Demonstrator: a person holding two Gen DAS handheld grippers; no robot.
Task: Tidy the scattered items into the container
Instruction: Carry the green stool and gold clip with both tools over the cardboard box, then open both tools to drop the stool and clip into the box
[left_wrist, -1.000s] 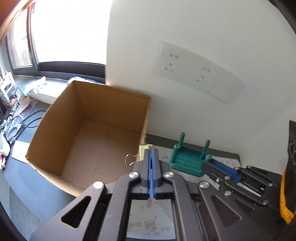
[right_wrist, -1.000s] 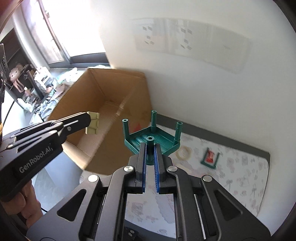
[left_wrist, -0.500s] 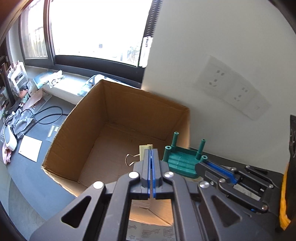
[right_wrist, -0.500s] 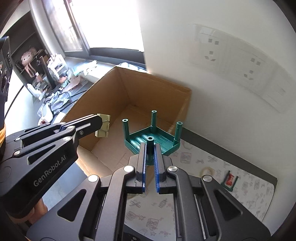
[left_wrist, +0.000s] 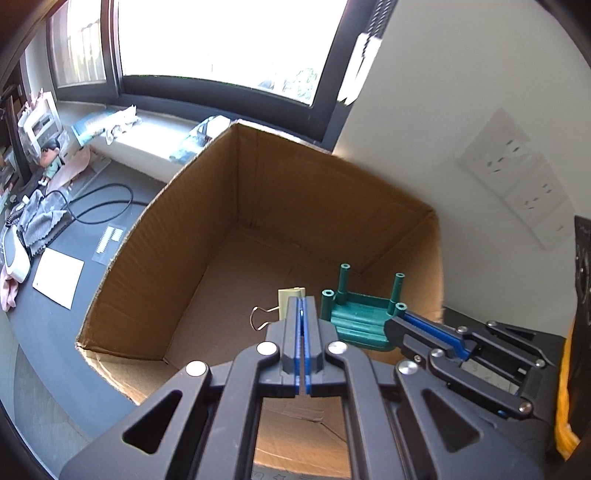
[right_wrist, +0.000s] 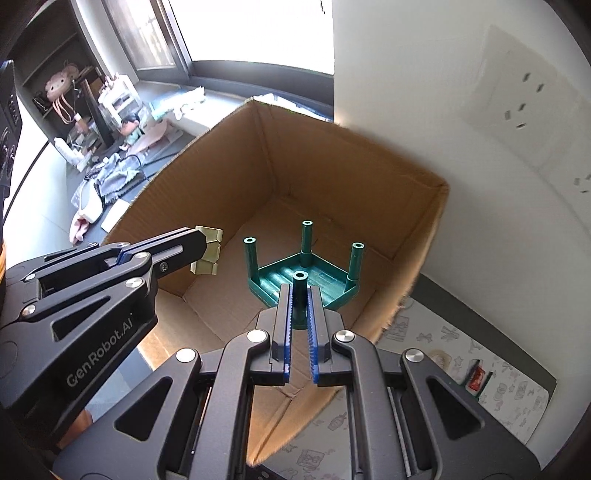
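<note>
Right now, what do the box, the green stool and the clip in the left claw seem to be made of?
The box: brown corrugated cardboard, matte, with fluted, frayed edges. The green stool: probably moulded plastic, slightly glossy, with hollow tube legs and ribbed underside. The clip: a pale yellow body, perhaps painted metal, and a thin shiny wire handle that looks like steel.

There was one big cardboard box (left_wrist: 177, 258). There were two grippers, a left gripper (left_wrist: 302, 314) and a right gripper (right_wrist: 300, 306). There was one pale yellow binder clip (left_wrist: 286, 299) and one little green stool (right_wrist: 306, 273), and the stool had four legs. On the patterned mat (right_wrist: 424, 339) lay one small red thing in a dark frame (right_wrist: 476, 376). On the dark desk were one white sheet of paper (left_wrist: 58, 277), one black cable (left_wrist: 107, 199) and one grey cloth (left_wrist: 40, 218). One little doll (left_wrist: 50, 157) stood by the window.
</note>
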